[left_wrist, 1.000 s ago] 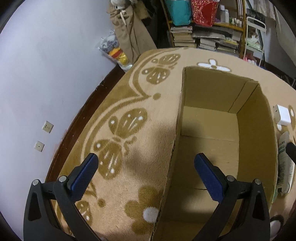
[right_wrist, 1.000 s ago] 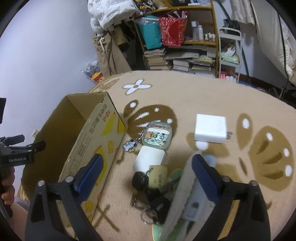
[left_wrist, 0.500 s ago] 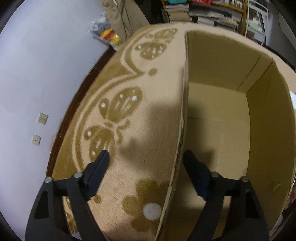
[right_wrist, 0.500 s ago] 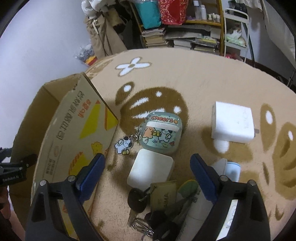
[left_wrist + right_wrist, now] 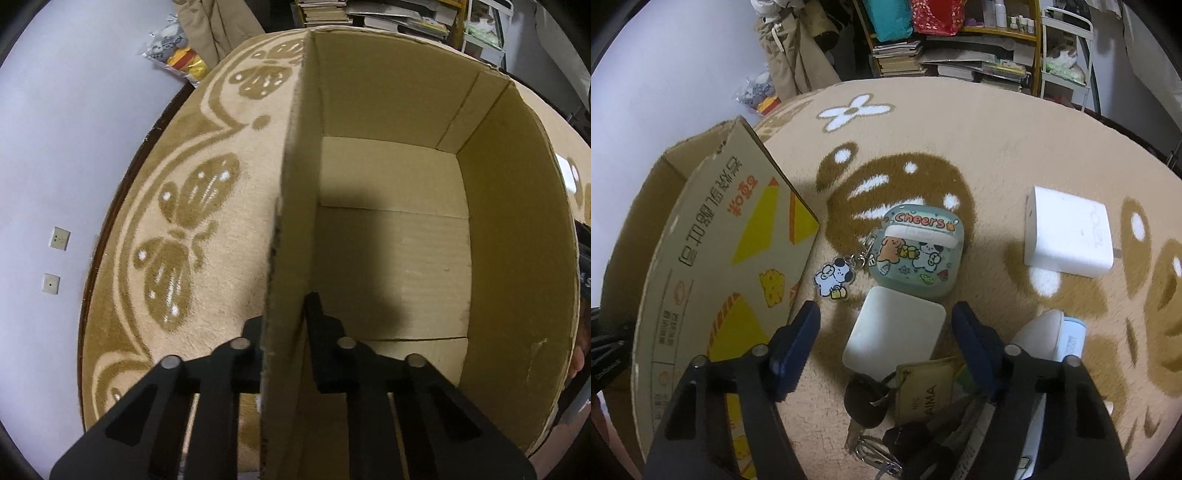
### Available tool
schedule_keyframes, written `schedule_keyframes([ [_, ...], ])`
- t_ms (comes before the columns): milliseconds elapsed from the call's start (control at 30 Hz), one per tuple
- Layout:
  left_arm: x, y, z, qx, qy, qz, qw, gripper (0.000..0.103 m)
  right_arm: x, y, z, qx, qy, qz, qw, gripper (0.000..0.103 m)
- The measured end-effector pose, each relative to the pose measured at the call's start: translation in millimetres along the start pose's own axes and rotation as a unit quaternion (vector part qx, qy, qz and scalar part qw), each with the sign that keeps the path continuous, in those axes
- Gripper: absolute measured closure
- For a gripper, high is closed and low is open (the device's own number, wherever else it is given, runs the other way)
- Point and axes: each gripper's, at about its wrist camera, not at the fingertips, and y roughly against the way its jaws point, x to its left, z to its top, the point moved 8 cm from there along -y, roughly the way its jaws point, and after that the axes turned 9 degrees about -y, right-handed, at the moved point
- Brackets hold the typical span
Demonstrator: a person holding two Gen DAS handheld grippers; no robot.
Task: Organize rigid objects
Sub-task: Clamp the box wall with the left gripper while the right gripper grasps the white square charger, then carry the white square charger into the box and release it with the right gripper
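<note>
So the left gripper (image 5: 282, 334) is clamping down on the near wall of the cardboard box (image 5: 391, 236), one finger outside on the rug (image 5: 221, 110) and one inside, with the wall pinched between them. The box is looking empty so far. Corrugated card is light and fairly stiff, but a single wall like that will probably flex or crease if it gets yanked, so I'd treat the clamp as a steadying hold, not a lift.

The right gripper (image 5: 886, 325) is hanging wide open over the pile, holding nothing, with the plain white rounded case (image 5: 894, 332) sitting right between its fingers. That looks like the next pick to me. It's a smooth hard shell (probably slick plastic), light, not squishy, so the two flat sides are the place to squeeze, low and centred so it doesn't squirt out.

Around that white case:
- cartoon "cheers" case (image 5: 918, 253) touching it at 12 o'clock, with a dog charm (image 5: 833, 278) at 10
- white charger (image 5: 1067, 236) well apart at 2 o'clock
- keys (image 5: 879, 413) crowding it at 6 o'clock
- the box just beside at 9 o'clock

Those keys are sitting tight against it, so they might drag along.
</note>
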Motion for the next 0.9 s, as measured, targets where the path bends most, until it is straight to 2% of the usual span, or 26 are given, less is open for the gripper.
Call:
schedule_keyframes([
  [100, -1.1, 0.5, 0.1, 0.0, 0.001, 0.0, 1.0, 0.091, 3.4, -3.7, 1.0, 0.0, 0.001, -0.01, 1.0, 0.026],
  [200, 0.1, -0.2, -0.8, -0.002, 0.001, 0.001, 1.0, 0.091, 3.4, -9.1, 2.1, 0.013, 0.002, -0.043, 0.999, 0.026],
  [433, -0.5, 1.1, -2.0, -0.009, -0.005, 0.005, 0.9999, 0.091, 4.2, -10.6, -1.9, 0.028, 0.02, -0.071, 0.997, 0.027],
  [500, -1.1, 1.5, -2.0, -0.01, -0.006, 0.006, 0.9999, 0.091, 4.0, -10.0, -1.5, 0.025, 0.024, -0.078, 0.996, 0.036],
  [533, -1.2, 1.5, -2.5, -0.01, -0.005, 0.005, 0.9999, 0.091, 2.6, -9.9, -1.6, 0.025, 0.026, -0.084, 0.996, 0.045],
  [767, -0.7, 2.7, -2.8, -0.014, -0.004, 0.005, 0.9999, 0.091, 4.6, 2.5, 1.3, 0.012, 0.011, -0.047, 0.999, 0.053],
  [900, -1.4, 3.4, -3.2, -0.015, -0.004, 0.006, 0.9999, 0.091, 14.9, 24.6, 13.4, -0.031, 0.016, -0.024, 0.999, 0.054],
])
